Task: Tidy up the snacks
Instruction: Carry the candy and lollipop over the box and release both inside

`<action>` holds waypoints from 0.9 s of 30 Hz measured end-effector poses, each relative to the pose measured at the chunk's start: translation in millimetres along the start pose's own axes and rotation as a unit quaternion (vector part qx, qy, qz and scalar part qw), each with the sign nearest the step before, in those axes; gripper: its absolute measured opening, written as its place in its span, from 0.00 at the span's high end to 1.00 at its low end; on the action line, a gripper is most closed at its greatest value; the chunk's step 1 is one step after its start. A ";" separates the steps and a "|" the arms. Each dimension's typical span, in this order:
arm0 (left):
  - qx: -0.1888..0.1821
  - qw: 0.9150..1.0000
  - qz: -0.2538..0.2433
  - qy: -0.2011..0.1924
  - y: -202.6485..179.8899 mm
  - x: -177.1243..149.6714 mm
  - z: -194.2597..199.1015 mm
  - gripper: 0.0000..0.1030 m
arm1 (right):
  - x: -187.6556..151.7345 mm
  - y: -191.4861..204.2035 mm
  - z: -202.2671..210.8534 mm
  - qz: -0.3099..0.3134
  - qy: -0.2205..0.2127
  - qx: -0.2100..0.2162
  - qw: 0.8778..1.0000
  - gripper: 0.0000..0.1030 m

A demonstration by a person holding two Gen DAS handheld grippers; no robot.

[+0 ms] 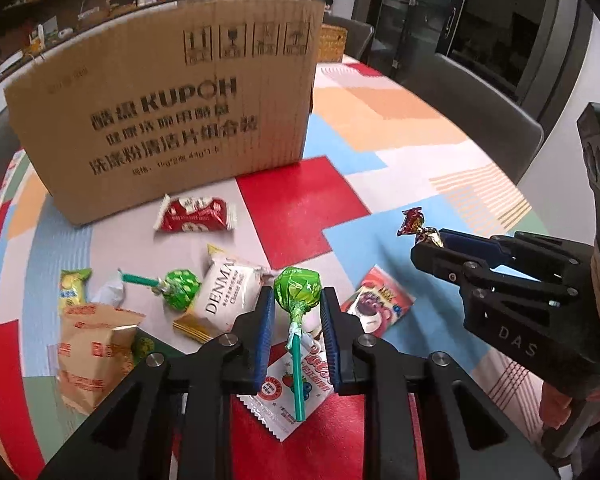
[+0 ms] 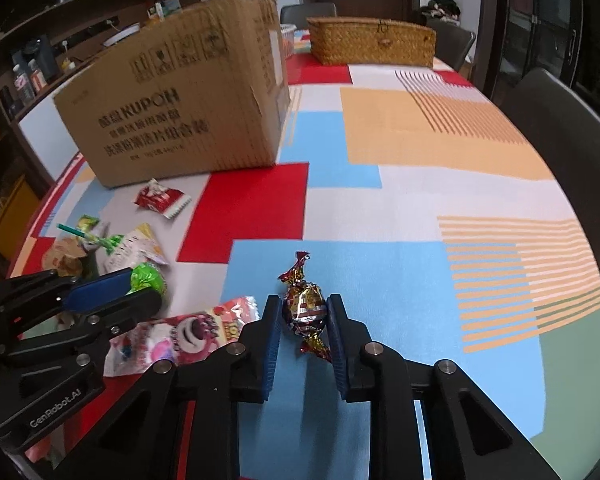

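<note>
My left gripper (image 1: 297, 300) is shut on a green lollipop (image 1: 297, 289), held above the table with its green stick hanging down. My right gripper (image 2: 304, 312) is shut on a red-and-gold wrapped candy (image 2: 305, 307); it also shows at the right of the left wrist view (image 1: 414, 225). A large cardboard box (image 1: 172, 120) stands at the back left. Loose snacks lie in front of it: a red packet (image 1: 196, 214), a second green lollipop (image 1: 180, 289), a white DENMA packet (image 1: 224, 300), a bear packet (image 1: 376, 308) and a brown bag (image 1: 94, 344).
The table has a colourful patchwork cloth (image 2: 420, 200). A wicker basket (image 2: 372, 42) stands at the far end. Dark chairs (image 2: 560, 128) line the right side. A strawberry sachet (image 1: 288, 392) lies under my left gripper.
</note>
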State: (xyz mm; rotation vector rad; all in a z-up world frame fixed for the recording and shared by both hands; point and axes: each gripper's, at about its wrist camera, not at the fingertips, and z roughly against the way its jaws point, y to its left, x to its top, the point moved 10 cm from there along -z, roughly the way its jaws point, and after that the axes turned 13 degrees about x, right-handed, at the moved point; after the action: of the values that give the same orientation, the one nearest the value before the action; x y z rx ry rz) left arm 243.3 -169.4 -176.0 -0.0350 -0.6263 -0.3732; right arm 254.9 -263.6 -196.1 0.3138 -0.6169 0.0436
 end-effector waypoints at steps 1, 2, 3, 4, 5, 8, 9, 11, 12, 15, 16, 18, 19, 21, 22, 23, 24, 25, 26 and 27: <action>0.000 1.000 0.001 -0.006 0.5 2.5 4.9 0.77 | 2.2 3.6 4.7 0.003 -0.005 0.002 1.000 0.77; -0.001 1.000 0.002 -0.011 1.2 4.7 9.6 0.77 | 4.2 6.1 8.3 0.004 -0.009 0.005 1.000 0.77; -0.002 1.000 0.003 -0.018 2.4 7.8 16.3 0.77 | 6.8 9.6 13.1 0.006 -0.014 0.008 1.000 0.77; -0.002 1.000 0.004 -0.023 3.4 10.1 20.7 0.77 | 9.2 13.3 17.7 0.008 -0.018 0.011 1.000 0.77; -0.001 1.000 0.006 -0.029 5.3 12.6 26.3 0.77 | 11.9 17.5 22.4 0.010 -0.023 0.015 1.000 0.77; 0.000 0.999 0.013 -0.043 11.6 20.2 40.3 0.77 | 21.0 29.4 34.5 0.019 -0.037 0.021 0.999 0.77; 0.003 0.999 0.014 -0.048 14.5 23.0 45.6 0.77 | 23.8 33.0 37.7 0.021 -0.041 0.023 0.999 0.77; 0.011 0.998 0.015 -0.062 21.0 29.5 57.1 0.77 | 31.2 41.7 45.7 0.029 -0.052 0.028 0.998 0.77; 0.015 0.997 0.015 -0.067 24.0 31.9 61.1 0.77 | 34.8 45.2 48.0 0.031 -0.057 0.029 0.997 0.77; 0.025 0.996 0.017 -0.087 35.5 43.6 76.5 0.77 | 47.0 56.1 56.7 0.040 -0.072 0.034 0.996 0.77; 0.029 0.995 0.018 -0.094 39.2 48.0 81.4 0.77 | 52.0 60.2 59.3 0.043 -0.078 0.036 0.995 0.77; 0.036 0.993 0.023 -0.109 49.9 58.5 93.9 0.77 | 62.0 68.4 64.1 0.048 -0.088 0.041 0.994 0.77; 0.039 0.992 0.024 -0.115 54.0 62.1 97.7 0.77 | 66.5 72.9 66.2 0.051 -0.092 0.044 0.993 0.77; 0.046 0.990 0.027 -0.131 64.1 71.9 107.9 0.77 | 76.0 81.7 69.5 0.058 -0.100 0.048 0.992 0.77; 0.051 0.989 0.029 -0.138 69.4 77.3 112.6 0.77 | 80.1 85.5 71.1 0.061 -0.105 0.050 0.991 0.77; 0.056 0.987 0.030 -0.145 73.9 82.6 116.6 0.77 | 86.5 91.0 72.5 0.066 -0.109 0.053 0.990 0.77; 0.059 0.986 0.031 -0.150 78.2 85.8 119.1 0.77 | 91.1 94.9 73.8 0.069 -0.113 0.055 0.990 0.77; 0.063 0.985 0.032 -0.155 83.0 91.2 122.3 0.77 | 96.5 98.4 74.7 0.072 -0.116 0.057 0.989 0.77; 0.065 0.985 0.033 -0.159 87.0 94.5 124.5 0.77 | 103.7 103.0 75.2 0.075 -0.120 0.061 0.988 0.77; 0.068 0.984 0.035 -0.163 92.1 99.1 127.2 0.77 | 107.7 105.8 75.7 0.075 -0.123 0.063 0.988 0.77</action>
State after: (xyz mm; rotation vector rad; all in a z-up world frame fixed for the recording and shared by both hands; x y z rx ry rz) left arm 277.6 -97.9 -8.0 0.0133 -0.9701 -0.2564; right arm 286.2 -191.5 -46.6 0.3986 -0.8839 0.1925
